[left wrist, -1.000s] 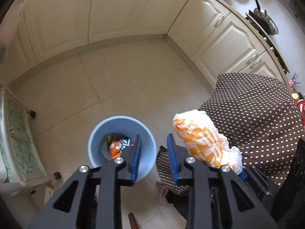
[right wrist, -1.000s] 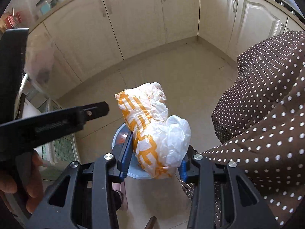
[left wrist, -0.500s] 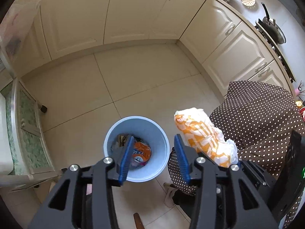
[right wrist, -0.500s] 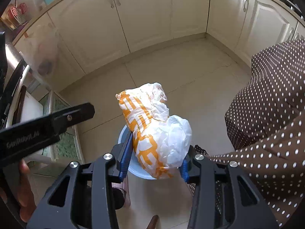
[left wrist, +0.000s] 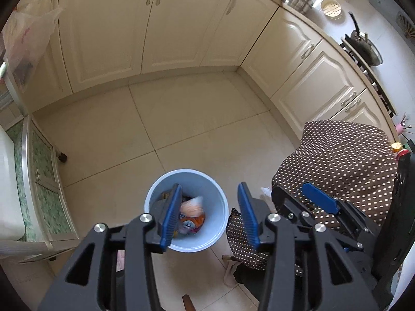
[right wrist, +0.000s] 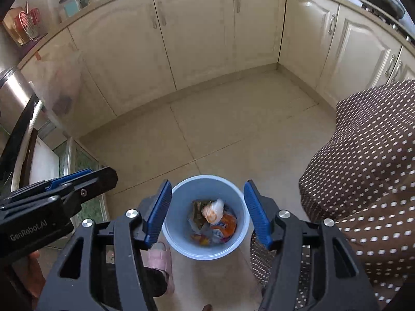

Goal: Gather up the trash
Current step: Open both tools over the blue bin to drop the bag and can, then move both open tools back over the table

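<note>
Both grippers hang above the blue bin (right wrist: 206,217), pointing steeply down at it. Bin stands on the pale tile floor (left wrist: 186,119), near the corner of the cream cabinets (right wrist: 197,39).

Right gripper (right wrist: 207,211): jaws have just been opening, now wide apart w/ nothing between them. Looking down thru the gap you see straight into the bin. The orange & white bag (right wrist: 213,211) is inside the bin, blurred, lying on top of other trash – an orange wrapper (right wrist: 227,224) just beside it, brownish scrap (right wrist: 198,210) on the far-left side of the bin. Bag touches neither pad.

Left gripper (left wrist: 208,213): jaws apart too, have just been opening, nothing held. In the left wrist view its left finger (left wrist: 170,220) overlaps the bin's near-left rim; its right one sits just right of the bin. Same bag shows in the bin there (left wrist: 193,208), blurry.

Right of the bin: brown fabric w/ white dots (right wrist: 368,171), the person's clothing, close to the bin's right edge. A pink slipper (right wrist: 159,259) on the floor just near-left of the bin in the right wrist view. Left of the bin, well apart: a low cupboard w/ green patterned glass (left wrist: 42,181). A pan (left wrist: 364,48) sits on the stove, far right of the bin, up on the counter.

A hand (right wrist: 35,272) shows under the left gripper's body at the right wrist view's lower left.
</note>
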### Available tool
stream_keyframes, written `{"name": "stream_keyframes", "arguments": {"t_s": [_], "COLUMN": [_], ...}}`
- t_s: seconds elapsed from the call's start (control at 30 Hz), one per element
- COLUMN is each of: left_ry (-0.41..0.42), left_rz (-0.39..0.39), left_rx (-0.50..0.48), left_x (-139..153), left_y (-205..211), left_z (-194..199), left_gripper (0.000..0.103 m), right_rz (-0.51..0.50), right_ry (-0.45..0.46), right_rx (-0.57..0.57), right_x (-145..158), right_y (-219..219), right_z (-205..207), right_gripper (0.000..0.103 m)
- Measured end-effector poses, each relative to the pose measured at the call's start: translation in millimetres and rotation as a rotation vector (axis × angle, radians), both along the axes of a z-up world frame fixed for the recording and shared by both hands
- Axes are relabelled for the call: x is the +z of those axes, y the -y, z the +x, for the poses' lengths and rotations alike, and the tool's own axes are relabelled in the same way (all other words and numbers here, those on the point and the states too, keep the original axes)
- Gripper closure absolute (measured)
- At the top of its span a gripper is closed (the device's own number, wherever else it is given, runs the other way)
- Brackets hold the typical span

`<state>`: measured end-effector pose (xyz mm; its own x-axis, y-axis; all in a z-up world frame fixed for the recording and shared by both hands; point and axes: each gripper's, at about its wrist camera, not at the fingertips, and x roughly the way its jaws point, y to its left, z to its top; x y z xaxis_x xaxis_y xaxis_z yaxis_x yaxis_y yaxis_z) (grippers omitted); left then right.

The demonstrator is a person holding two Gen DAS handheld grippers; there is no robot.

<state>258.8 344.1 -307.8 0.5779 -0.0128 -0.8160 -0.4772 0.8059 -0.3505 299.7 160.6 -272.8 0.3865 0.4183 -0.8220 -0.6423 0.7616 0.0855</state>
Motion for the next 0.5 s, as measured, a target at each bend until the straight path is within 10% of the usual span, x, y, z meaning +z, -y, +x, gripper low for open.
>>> {"name": "stream_keyframes", "arguments": {"t_s": [0.5], "left_ry": [0.223], "left_rz": [0.149], "left_rx": [-0.134], "left_x": [127], "left_y": [84], "left_z": [-11], "left_gripper": [0.054], "right_rz": [0.130], "right_ry": [0.279], "right_rx": [-0.080], "right_x": [154], "right_y": [100], "right_z": [-24], "right_gripper": [0.045]}}
